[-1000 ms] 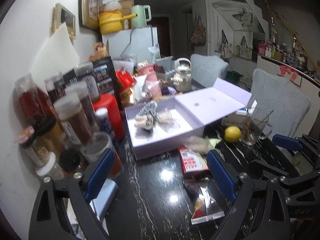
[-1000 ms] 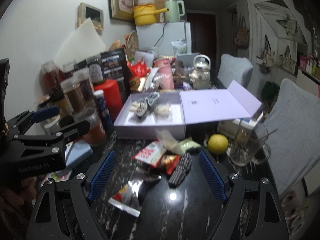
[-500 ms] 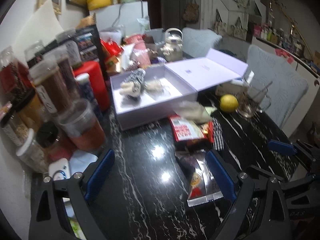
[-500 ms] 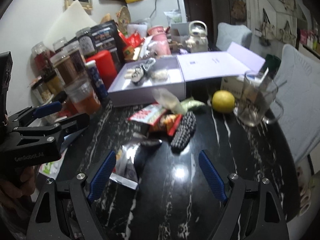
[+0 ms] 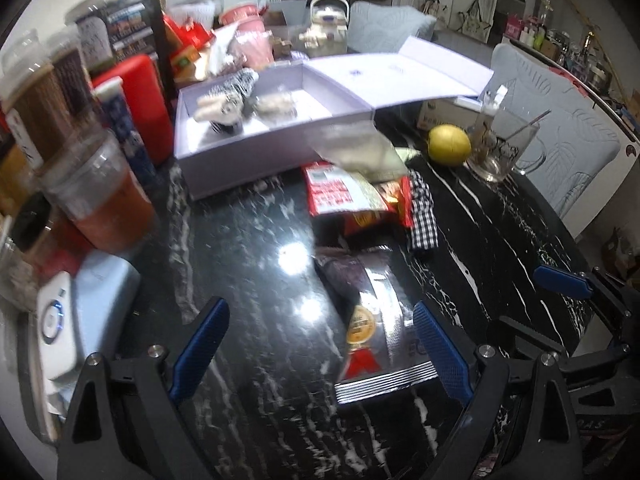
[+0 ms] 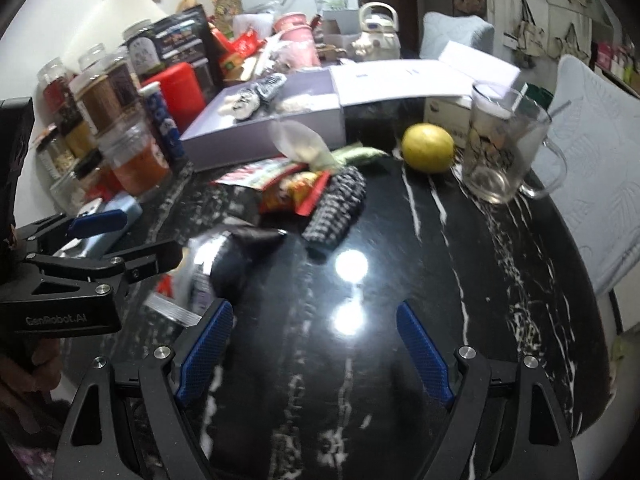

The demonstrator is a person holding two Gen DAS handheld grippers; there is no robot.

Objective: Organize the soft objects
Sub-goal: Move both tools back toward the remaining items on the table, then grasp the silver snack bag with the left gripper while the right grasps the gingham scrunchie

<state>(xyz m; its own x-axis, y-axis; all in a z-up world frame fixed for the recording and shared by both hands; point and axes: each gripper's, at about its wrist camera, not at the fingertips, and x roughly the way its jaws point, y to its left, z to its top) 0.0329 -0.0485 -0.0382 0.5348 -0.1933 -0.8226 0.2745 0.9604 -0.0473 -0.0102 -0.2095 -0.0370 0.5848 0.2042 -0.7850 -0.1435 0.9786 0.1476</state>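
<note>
- Two grippers over a black marbled counter [image 5: 248, 264], both tilted down at it.
- Left gripper [image 5: 320, 344]: jaws spread wide, holding nothing; silver snack packet [image 5: 380, 332] lying flat between the blue pads, right pad just beside its edge.
- Right gripper [image 6: 316, 344]: jaws spread wide, empty, only bare counter between the pads.
- Black-and-white checked cloth [image 6: 338, 208] on the counter, touching a pile of red snack packets [image 5: 344, 196].
- Lavender box [image 5: 256, 148] behind the pile, lid folded open to the right; striped soft item [image 5: 230, 94] and pale soft item [image 5: 276, 104] inside, side by side.
- Lemon [image 6: 428, 148] beside a glass mug [image 6: 504, 152], right of the pile.
- Jars [image 6: 100, 100] and a red canister [image 5: 138, 100] crowding the left side.
</note>
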